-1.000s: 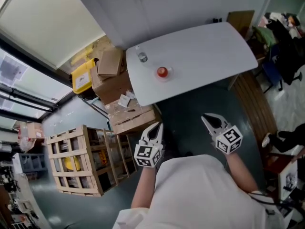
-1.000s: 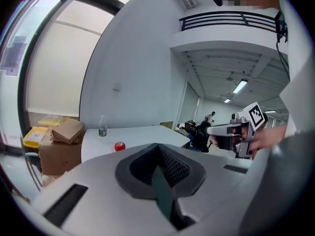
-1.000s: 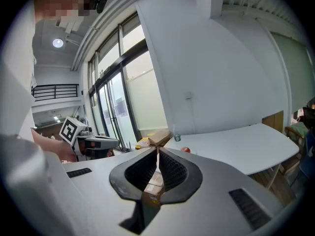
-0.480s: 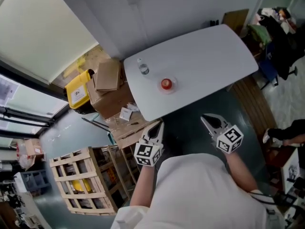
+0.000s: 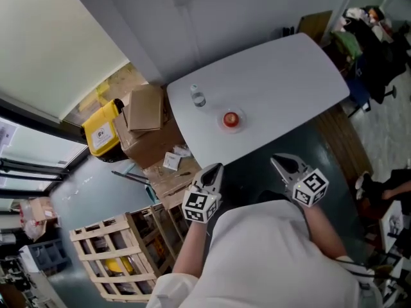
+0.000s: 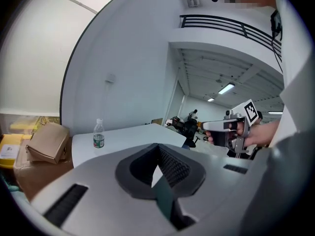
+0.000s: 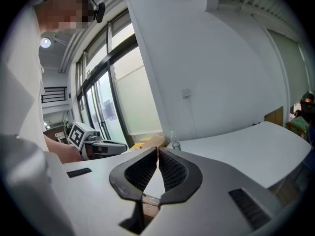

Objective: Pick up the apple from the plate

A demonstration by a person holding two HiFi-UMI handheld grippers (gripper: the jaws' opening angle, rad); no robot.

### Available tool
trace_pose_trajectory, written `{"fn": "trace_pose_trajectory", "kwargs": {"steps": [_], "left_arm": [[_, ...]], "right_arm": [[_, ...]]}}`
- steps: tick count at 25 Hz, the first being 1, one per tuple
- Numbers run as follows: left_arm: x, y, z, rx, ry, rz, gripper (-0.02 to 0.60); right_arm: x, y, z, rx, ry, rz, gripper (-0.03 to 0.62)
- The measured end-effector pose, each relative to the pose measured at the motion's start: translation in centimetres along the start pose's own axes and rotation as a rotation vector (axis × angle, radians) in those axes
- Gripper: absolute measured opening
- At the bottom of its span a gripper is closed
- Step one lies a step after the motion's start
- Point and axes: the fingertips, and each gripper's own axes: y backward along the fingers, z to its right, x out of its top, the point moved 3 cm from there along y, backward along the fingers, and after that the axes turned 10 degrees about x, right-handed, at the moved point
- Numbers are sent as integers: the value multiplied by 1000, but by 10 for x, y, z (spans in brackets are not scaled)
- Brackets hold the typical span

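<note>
Left gripper [image 5: 214,169] and right gripper [image 5: 277,160] are hovering, fingers pinched together, empty; unopened, they're risking bumping the apple [image 5: 230,118]

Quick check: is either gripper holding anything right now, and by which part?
Nothing is held. The left gripper and right gripper are both shut and empty; the apple sits on its plate.

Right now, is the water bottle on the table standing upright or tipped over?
Upright. In the left gripper view the water bottle stands on its base on the white table, cap pointing up.
</note>
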Motion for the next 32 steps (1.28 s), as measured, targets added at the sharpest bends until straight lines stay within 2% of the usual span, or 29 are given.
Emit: {"fn": "trace_pose_trajectory", "kwargs": {"steps": [6, 12, 17, 25, 32], "left_arm": [[5, -13, -2, -11, 9, 21, 3], [11, -32, 4, 2, 2, 25, 3], [17, -54, 5, 56, 18, 20, 3], [22, -104, 4, 161, 59, -3, 5], [21, -156, -5, 246, 78, -34, 57]], "right_arm": [[3, -9, 14, -29, -3, -18, 38], [7, -20, 29, 13, -4, -44, 38], [17, -33, 60, 68, -5, -60, 38], [30, -62, 111, 191, -8, -140, 38], [38, -76, 155, 262, -15, -181, 38]]}}
